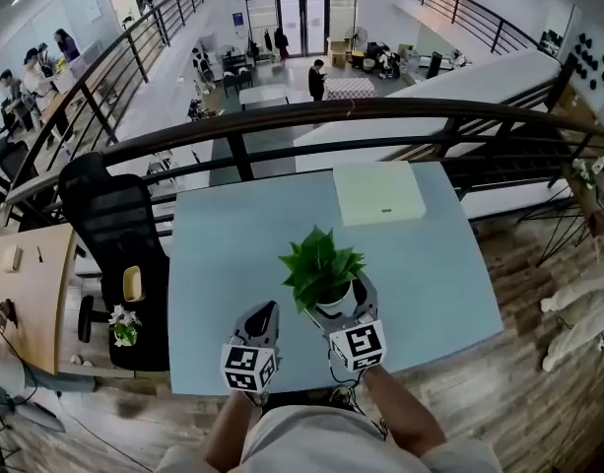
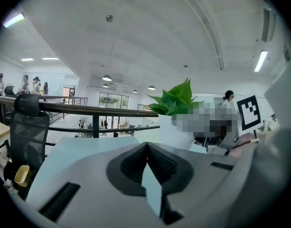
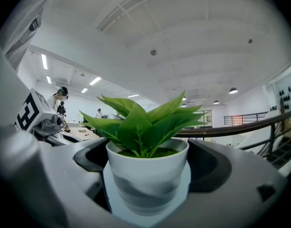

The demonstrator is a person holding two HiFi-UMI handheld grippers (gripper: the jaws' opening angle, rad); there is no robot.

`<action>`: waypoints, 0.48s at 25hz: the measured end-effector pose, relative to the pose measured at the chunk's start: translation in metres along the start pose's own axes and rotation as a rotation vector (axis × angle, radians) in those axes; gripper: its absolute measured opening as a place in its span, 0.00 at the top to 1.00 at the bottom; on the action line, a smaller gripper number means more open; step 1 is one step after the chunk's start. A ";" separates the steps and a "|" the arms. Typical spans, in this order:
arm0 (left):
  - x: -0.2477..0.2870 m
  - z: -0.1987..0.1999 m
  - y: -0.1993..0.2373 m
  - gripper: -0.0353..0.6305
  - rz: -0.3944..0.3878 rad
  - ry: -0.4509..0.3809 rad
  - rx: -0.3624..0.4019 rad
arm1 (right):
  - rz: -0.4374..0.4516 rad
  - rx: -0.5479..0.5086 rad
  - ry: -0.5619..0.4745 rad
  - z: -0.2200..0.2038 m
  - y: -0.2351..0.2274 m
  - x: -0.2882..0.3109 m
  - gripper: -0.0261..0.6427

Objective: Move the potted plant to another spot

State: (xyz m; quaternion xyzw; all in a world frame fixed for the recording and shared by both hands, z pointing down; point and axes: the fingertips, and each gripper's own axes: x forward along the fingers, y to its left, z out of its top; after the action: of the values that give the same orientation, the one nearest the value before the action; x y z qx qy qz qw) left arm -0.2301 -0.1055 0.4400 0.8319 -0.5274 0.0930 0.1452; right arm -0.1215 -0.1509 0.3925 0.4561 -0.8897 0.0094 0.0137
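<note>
The potted plant stands on the near part of the pale blue bench, right in front of the person, and the right hand-held gripper has its jaws spread wide on either side of the white pot. In the right gripper view the rim meets both dark pads with no gap showing, so it looks pinched across its width. Gripping low on the pot and not on the leaves makes sense: the pot is stiff and round, while the leaves would only bend. I cannot tell whether the base rests on the bench or is just clear of it. The left hand-held gripper sits just beside it to the left, jaws pressed together with nothing between them, likely held back because one grip is enough for so small a pot. A flat white box lies at the far edge, so the open stretch of bench between seems the natural place to set the plant.
</note>
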 end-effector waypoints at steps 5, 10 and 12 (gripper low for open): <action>0.004 -0.004 -0.019 0.93 -0.030 0.007 0.014 | -0.028 0.003 -0.004 -0.003 -0.010 -0.018 0.20; 0.008 -0.009 -0.042 0.93 -0.072 0.018 0.027 | -0.067 0.005 -0.004 -0.005 -0.022 -0.040 0.20; 0.011 -0.010 -0.054 0.93 -0.089 0.022 0.032 | -0.085 0.005 -0.003 -0.006 -0.030 -0.052 0.20</action>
State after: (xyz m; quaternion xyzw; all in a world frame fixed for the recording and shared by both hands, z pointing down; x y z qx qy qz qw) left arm -0.1760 -0.0900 0.4447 0.8559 -0.4865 0.1039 0.1416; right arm -0.0666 -0.1262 0.3964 0.4936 -0.8695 0.0103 0.0116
